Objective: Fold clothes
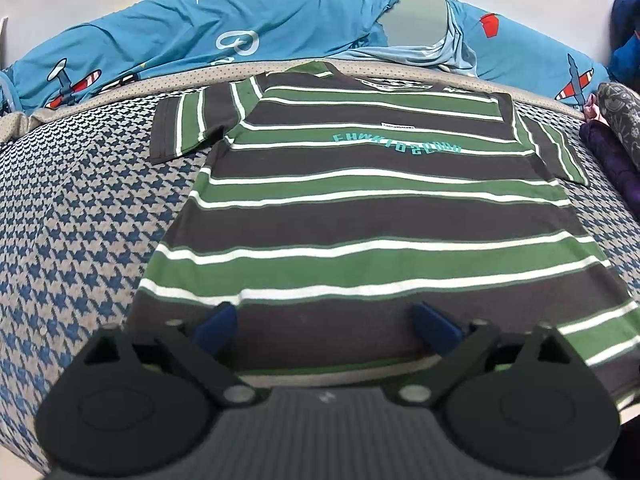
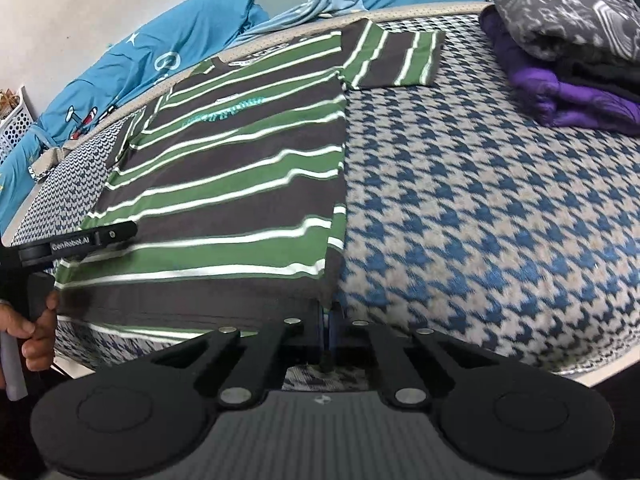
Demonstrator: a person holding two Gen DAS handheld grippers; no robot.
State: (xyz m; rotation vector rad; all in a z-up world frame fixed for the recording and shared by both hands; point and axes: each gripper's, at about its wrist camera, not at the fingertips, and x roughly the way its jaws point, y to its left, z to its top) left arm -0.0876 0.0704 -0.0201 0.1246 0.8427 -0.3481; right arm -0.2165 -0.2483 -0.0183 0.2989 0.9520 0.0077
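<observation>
A striped T-shirt point(image 1: 360, 216) in green, dark grey and white lies flat, front up, on the houndstooth bedspread point(image 1: 80, 220), with teal lettering across the chest. My left gripper point(image 1: 326, 328) hovers open over the shirt's hem, its blue pads point(image 1: 218, 326) wide apart with nothing between them. In the right wrist view the same shirt point(image 2: 240, 168) stretches away to the upper left. My right gripper point(image 2: 328, 330) is shut on the shirt's near right hem corner. A hand point(image 2: 36, 320) holds the left tool's handle at the left edge.
Blue aeroplane-print bedding point(image 1: 240, 32) runs along the wall behind the shirt. A folded pile of grey patterned point(image 2: 560, 8) and purple point(image 2: 568, 96) clothes sits at the right of the bed. A white perforated basket point(image 2: 12, 120) stands at far left. Bare bedspread point(image 2: 500, 200) spreads right of the shirt.
</observation>
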